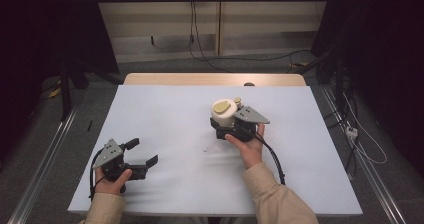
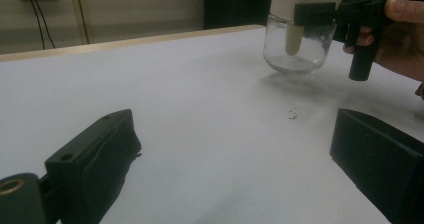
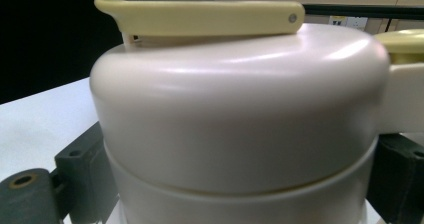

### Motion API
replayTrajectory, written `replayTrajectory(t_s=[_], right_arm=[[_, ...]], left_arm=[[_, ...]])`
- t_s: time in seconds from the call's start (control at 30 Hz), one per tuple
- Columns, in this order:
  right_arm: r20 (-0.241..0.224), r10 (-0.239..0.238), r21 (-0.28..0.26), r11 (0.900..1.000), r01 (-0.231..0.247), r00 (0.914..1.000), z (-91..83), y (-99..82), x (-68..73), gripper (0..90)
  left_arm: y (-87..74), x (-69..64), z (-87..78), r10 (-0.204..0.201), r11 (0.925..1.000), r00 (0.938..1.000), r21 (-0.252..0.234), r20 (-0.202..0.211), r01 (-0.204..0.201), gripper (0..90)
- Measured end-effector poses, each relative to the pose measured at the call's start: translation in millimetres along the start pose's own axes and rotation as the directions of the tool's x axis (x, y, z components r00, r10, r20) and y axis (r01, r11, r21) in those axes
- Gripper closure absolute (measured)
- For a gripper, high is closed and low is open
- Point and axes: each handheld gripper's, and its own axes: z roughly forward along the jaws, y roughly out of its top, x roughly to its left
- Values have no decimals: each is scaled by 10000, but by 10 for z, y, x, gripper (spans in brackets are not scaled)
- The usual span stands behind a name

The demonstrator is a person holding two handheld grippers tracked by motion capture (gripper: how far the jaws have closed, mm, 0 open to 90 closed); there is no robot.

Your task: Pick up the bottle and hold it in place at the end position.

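Right gripper [image 1: 231, 129] clamped on cream lid [image 3: 235, 109] of glass jar [image 2: 298, 46], jaws either side, prob so jar stays steady on table [image 1: 165, 114]. Left gripper [image 1: 141, 153] spread wide, holding nothing, parked well apart, jar ahead of its jaws, prob waiting its turn.

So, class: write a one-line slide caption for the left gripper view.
Open left gripper faces a cream-lidded glass jar clamped by the right gripper.

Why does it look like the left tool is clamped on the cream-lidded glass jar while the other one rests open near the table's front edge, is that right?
Not quite: the right tool clamps the jar, as the high view shows. The left tool rests open near the front edge.
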Motion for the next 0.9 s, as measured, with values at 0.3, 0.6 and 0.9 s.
replayTrajectory(t_s=[0.3, 0.6, 0.9], right_arm=[[-56, -25, -29, 10000, 25, 10000, 43, 3, 10, 70], [-46, -10, 25, 10000, 11, 10000, 58, 4, 5, 70], [-126, 1, 72, 10000, 0, 9999, 90, 17, 16, 70]], left_arm=[[-2, 2, -8, -34, 10000, 10000, -24, -20, 34, 43], [-6, 3, -18, -26, 10000, 10000, 0, -33, 26, 45], [-8, 4, -28, -55, 10000, 9999, -36, -83, 55, 45]])
